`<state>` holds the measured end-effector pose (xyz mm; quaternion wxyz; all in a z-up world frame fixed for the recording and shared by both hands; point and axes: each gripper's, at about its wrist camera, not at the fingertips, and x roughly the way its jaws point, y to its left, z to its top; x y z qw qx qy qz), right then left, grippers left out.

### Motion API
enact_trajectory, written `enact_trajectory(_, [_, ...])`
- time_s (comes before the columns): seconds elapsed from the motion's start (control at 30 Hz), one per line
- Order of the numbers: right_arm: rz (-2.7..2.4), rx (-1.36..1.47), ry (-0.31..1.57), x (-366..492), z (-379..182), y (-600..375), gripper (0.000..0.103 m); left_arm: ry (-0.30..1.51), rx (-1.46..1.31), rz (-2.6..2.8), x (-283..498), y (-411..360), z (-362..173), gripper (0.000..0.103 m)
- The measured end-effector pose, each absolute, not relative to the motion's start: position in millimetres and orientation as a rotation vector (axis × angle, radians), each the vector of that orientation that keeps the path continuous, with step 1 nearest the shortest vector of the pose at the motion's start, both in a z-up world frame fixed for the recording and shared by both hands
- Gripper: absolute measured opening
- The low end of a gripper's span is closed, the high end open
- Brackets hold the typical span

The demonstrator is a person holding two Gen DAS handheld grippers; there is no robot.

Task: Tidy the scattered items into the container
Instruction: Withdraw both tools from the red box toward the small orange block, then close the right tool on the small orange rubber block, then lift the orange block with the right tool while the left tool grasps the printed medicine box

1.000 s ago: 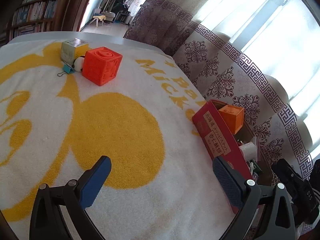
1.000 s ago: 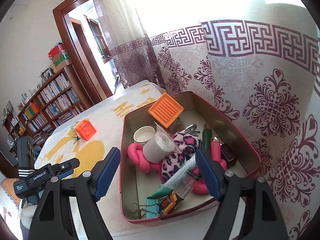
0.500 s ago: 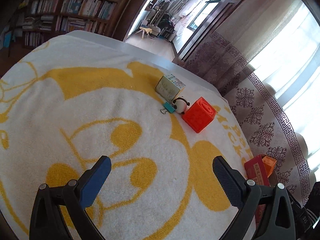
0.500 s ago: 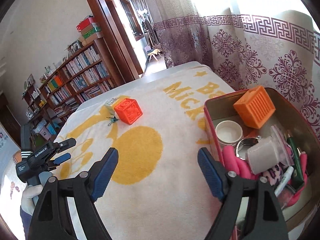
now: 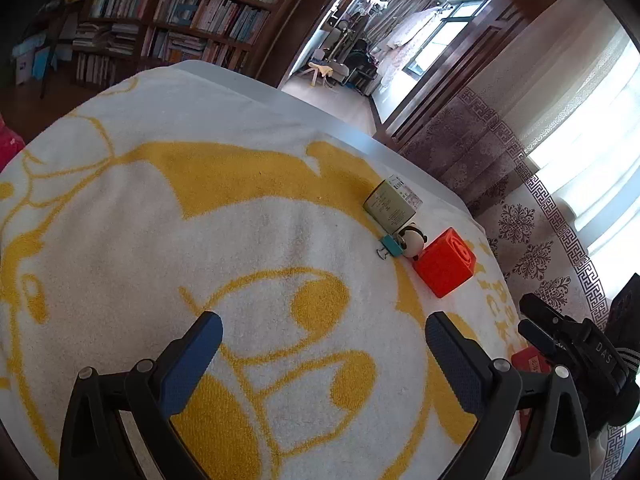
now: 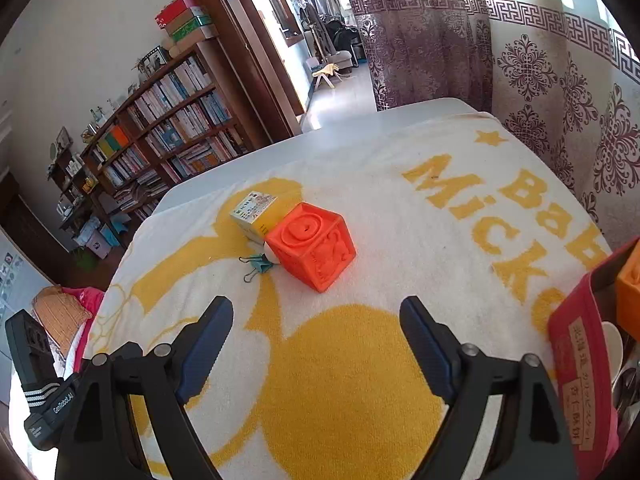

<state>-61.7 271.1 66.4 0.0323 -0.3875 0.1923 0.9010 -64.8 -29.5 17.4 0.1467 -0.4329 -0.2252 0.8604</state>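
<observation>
An orange-red embossed cube lies on the yellow-and-white towel, straight ahead of my right gripper, whose jaws are opening with nothing between them. Behind the cube sit a small pale carton, a teal binder clip and a small panda figure. The red tin with several items inside is at the right edge. In the left wrist view the cube, carton and clip lie far ahead to the right of my open, empty left gripper.
The towel covers a grey table whose far edge runs along patterned curtains. Bookshelves and a doorway lie beyond. An orange block shows inside the tin.
Both grippers swung left, away from the tin, toward the cube group. The tin slid to the right edge of the right wrist view. The right jaws have spread a little wider.
</observation>
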Motion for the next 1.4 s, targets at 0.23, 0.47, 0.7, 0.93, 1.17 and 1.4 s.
enact_trajectory(0.23, [2.752,-1.214,0.583,-113.0,56.8,268.0,0.088,-0.656,-1.288,2.43,-64.2,-26.8,6.1,0.102])
enact_trajectory(0.47, [2.713,-1.25,0.551,-141.3,41.9,265.9,0.088,-0.68,-1.283,2.424,-65.5,-28.4,5.3,0.102])
enact_trajectory(0.7, [2.676,-1.283,0.562,-158.0,21.3,271.0,0.089,-0.666,-1.277,2.429,-65.3,-28.1,5.0,0.102])
enact_trajectory(0.93, [2.707,-1.282,0.525,-155.6,20.1,272.1,0.082,-0.622,-1.25,2.451,-65.5,-24.6,4.0,0.102])
enact_trajectory(1.17, [2.694,-1.234,0.555,-123.4,35.6,284.9,0.081,-0.574,-1.222,2.478,-67.0,-20.4,2.7,0.102])
enact_trajectory(1.4, [2.698,-1.215,0.549,-72.1,41.0,292.7,0.082,-0.497,-1.258,2.506,-73.6,-11.1,3.2,0.103])
